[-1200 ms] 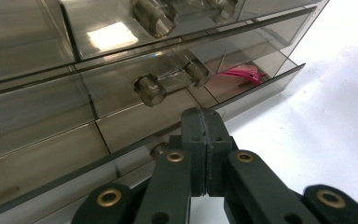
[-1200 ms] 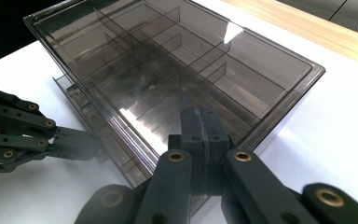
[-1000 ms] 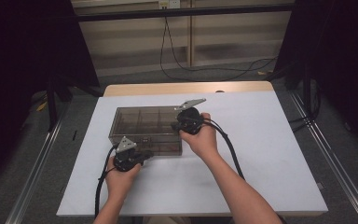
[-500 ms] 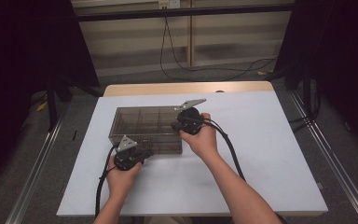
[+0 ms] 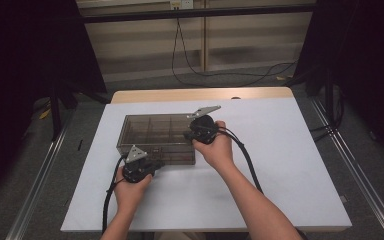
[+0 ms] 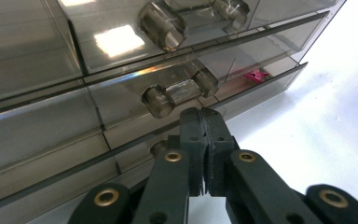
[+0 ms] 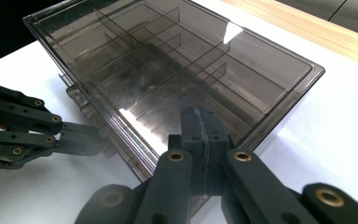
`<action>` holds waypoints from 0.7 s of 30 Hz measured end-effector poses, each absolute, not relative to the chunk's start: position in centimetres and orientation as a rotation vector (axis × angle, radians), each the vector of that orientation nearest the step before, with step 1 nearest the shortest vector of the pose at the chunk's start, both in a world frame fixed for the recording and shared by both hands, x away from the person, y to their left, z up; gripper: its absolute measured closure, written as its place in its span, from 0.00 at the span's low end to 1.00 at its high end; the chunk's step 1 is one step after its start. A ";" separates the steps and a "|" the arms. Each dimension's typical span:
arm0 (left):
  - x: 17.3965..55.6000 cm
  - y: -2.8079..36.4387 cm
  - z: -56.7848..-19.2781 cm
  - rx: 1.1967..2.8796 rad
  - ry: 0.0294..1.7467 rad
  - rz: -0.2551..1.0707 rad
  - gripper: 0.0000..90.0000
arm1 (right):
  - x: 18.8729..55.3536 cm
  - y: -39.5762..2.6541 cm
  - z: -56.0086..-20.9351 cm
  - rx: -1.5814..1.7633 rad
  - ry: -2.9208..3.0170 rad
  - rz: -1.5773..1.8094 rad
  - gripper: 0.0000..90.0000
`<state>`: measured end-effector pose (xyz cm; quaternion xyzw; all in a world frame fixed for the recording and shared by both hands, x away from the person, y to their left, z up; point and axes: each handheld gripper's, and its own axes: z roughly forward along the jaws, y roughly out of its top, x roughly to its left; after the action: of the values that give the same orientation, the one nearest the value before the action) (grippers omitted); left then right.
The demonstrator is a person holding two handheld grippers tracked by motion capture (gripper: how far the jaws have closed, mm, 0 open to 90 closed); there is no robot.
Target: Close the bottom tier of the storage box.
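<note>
A smoky see-through drawer box (image 5: pixel 155 134) lies on the white table (image 5: pixel 280 175). My left gripper (image 5: pixel 159 163) is shut, its tips at the box's front face. In the left gripper view the closed tips (image 6: pixel 204 116) sit just below a round drawer knob (image 6: pixel 161 99), with nothing seen between them. A small pink thing (image 6: pixel 256 74) lies inside one drawer. My right gripper (image 5: pixel 188 135) is shut too, and its tips (image 7: pixel 203 116) rest over the box's ribbed top (image 7: pixel 168 74) near the right end. The left gripper (image 7: pixel 100 142) also shows in that view against the box's front.
A wooden strip (image 5: pixel 200 94) borders the table's far edge. Black cables (image 5: pixel 245 155) trail from both grippers toward the near edge. The person's forearms (image 5: pixel 260 210) reach in from the bottom. Bare white table lies to the right of the box.
</note>
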<state>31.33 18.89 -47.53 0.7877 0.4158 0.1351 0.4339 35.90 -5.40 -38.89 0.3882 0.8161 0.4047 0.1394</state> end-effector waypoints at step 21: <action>30.8 18.9 -48.0 1.986 1.053 0.332 0.99 | 35.9 -5.4 -38.9 1.120 2.361 1.159 1.00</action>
<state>30.79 18.87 -48.04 0.7927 0.4203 0.1327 0.4210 35.90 -5.37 -38.85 0.3879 0.8177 0.4013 0.1410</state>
